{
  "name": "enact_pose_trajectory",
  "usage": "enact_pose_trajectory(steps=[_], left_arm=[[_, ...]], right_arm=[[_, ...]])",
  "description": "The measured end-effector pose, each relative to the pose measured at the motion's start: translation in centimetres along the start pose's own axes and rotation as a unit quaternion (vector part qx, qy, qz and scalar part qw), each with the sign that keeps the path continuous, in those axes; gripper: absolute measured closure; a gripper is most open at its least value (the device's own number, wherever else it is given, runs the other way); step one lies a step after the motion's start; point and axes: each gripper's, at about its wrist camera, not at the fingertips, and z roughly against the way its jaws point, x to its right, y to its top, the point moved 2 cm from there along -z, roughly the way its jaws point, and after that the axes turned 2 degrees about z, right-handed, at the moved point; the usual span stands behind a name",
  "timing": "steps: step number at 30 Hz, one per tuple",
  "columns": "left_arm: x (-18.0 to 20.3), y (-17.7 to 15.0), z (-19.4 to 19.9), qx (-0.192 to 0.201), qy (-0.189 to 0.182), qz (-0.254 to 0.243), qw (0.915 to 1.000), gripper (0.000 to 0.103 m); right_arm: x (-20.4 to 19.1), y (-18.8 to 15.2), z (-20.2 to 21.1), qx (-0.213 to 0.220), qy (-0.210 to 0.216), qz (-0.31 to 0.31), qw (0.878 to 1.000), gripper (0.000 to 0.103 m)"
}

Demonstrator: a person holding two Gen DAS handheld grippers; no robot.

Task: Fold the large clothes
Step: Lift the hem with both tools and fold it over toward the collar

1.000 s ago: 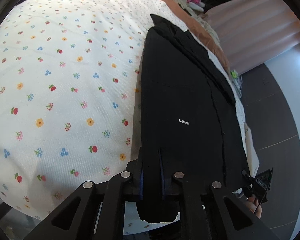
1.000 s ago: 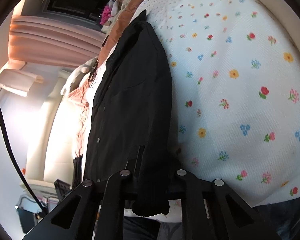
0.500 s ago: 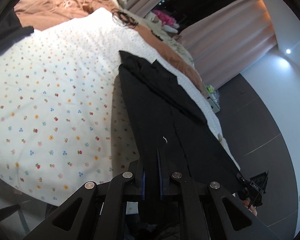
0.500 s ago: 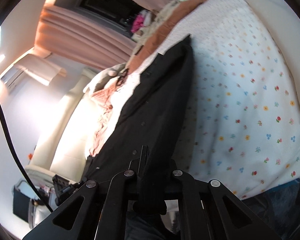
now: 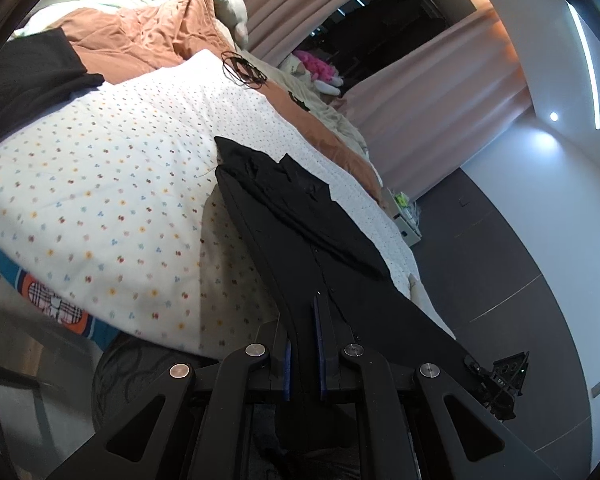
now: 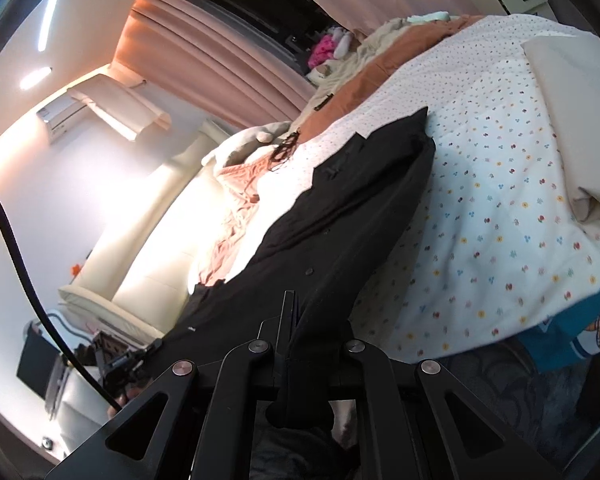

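Grippers lifting coat hem off bed
Left gripper [image 5: 303, 344] and right gripper [image 6: 290, 340] are each pinching the soft, heavy coat [image 5: 300, 216]; collar is trailing on the bed [image 5: 100, 184].

Black garments held: one, a black jacket [image 5: 300, 240] running from lower centre up to mid-frame in the left wrist view
Other dark cloths: one, a dark cloth [image 5: 24, 76] at upper left of the left wrist view
Grippers: two, the left gripper [image 5: 303, 344] at bottom centre of its own view, and the right gripper [image 6: 312, 344] at bottom centre of its own view
Flower-print quilts: one, the floral quilt [image 5: 112, 184] across the left half of the left wrist view
Rust-brown blankets: one, the brown blanket [image 5: 148, 40] at upper left
Curtain panels: two, the curtains [image 5: 432, 104] at upper right
Pink plush toys: one, the pink toy [image 5: 316, 70] at upper centre
Round ceiling lights: one, the spotlight [image 5: 554, 116] at right
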Motion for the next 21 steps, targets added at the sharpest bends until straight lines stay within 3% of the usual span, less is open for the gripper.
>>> enact_pose_trajectory(steps=[8,12,21], left_arm=[[-0.4,-2.1,3.3,0.021,-0.013,0.011,0.9996,0.094],[-1.2,-2.7,3.7,0.017,-0.003,0.015,0.9997,0.094],[-0.2,1.0,2.5,0.029,-0.002,0.006,0.9996,0.094]], right_arm=[[-2.6,-2.1,2.2,0.006,0.037,0.041,0.998,0.094],[-2.5,-2.8,2.1,0.001,0.039,0.05,0.998,0.094],[-2.6,0.1,1.2,0.012,0.035,0.05,0.998,0.094]])
